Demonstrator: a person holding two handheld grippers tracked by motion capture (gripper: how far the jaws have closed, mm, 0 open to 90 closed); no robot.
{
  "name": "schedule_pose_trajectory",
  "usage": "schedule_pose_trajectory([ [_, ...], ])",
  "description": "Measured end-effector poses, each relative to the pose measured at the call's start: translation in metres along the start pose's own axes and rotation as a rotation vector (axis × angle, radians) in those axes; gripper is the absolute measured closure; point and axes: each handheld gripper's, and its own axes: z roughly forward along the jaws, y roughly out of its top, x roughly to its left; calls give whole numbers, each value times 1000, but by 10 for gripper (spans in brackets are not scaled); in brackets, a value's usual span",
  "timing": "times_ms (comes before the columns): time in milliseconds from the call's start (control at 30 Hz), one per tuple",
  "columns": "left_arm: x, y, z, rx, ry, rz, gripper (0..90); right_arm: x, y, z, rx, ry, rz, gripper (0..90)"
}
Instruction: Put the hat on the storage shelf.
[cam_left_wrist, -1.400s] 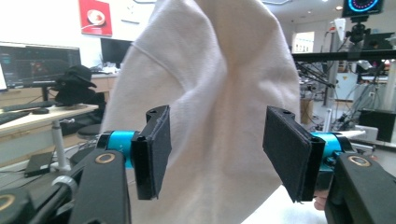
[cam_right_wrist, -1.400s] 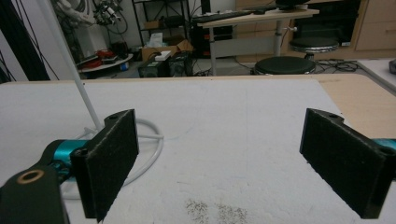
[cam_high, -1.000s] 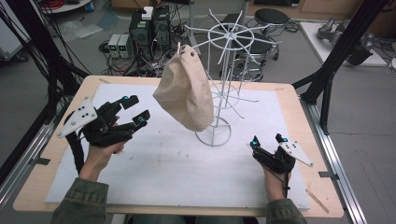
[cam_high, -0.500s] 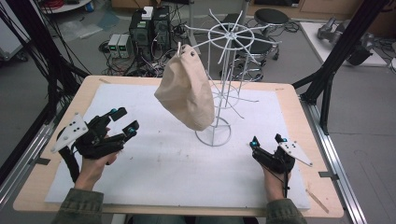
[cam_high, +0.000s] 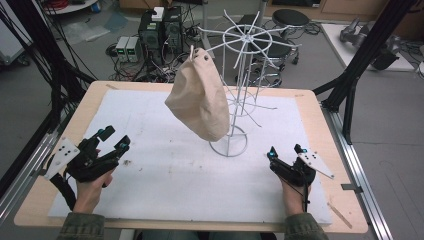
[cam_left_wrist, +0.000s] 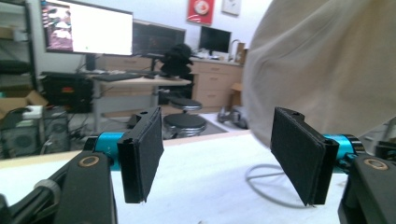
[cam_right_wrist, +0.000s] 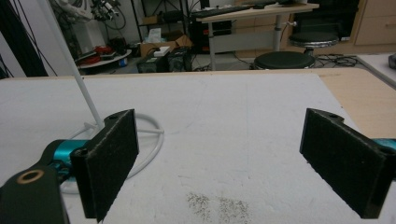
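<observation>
A beige cloth hat (cam_high: 200, 102) hangs from one arm of a white wire rack (cam_high: 247, 40), whose ring base (cam_high: 228, 147) stands on the white mat. My left gripper (cam_high: 114, 138) is low over the mat's left side, well to the left of the hat, open with nothing between its pads. From the left gripper view, its jaws (cam_left_wrist: 219, 158) point toward the hat (cam_left_wrist: 327, 65) and the ring base (cam_left_wrist: 266, 186). My right gripper (cam_high: 285, 150) rests at the front right, open and empty. Between its jaws (cam_right_wrist: 226, 163) lies bare mat, with the rack's pole (cam_right_wrist: 70, 56) off to the left.
A white mat (cam_high: 165, 190) covers most of the wooden table (cam_high: 320, 115). Black frame posts (cam_high: 350, 75) stand at the right and left edges. Thin wire arms (cam_high: 260, 107) stick out from the rack at mid height. Computers, stools and cables sit on the floor beyond the table.
My left gripper has dropped and drawn back to the left, away from the hat, to just above the mat. The right gripper has stayed put, and the hat hangs as before.
</observation>
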Motion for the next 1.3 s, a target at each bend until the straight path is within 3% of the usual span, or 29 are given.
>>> schedule_pose_trajectory([
  [233,9,-13,-10,19,84,-3,342,2,0,-1,5,2,-7,108],
  [633,29,-29,-26,18,330,-6,319,3,0,-5,-5,-14,-15,108],
  [733,32,-32,-28,27,386,9,303,4,0,-7,-6,-22,-16,108],
  [833,35,-38,-30,41,445,55,290,5,0,-9,-14,-21,-8,108],
  [933,41,-42,-34,52,473,31,283,8,0,-13,-27,-34,-7,108],
  [1100,43,-45,-43,26,520,-19,277,11,0,-19,-40,-49,-13,108],
  [1300,40,-48,-41,40,523,4,277,7,-3,-20,-47,-55,16,109],
])
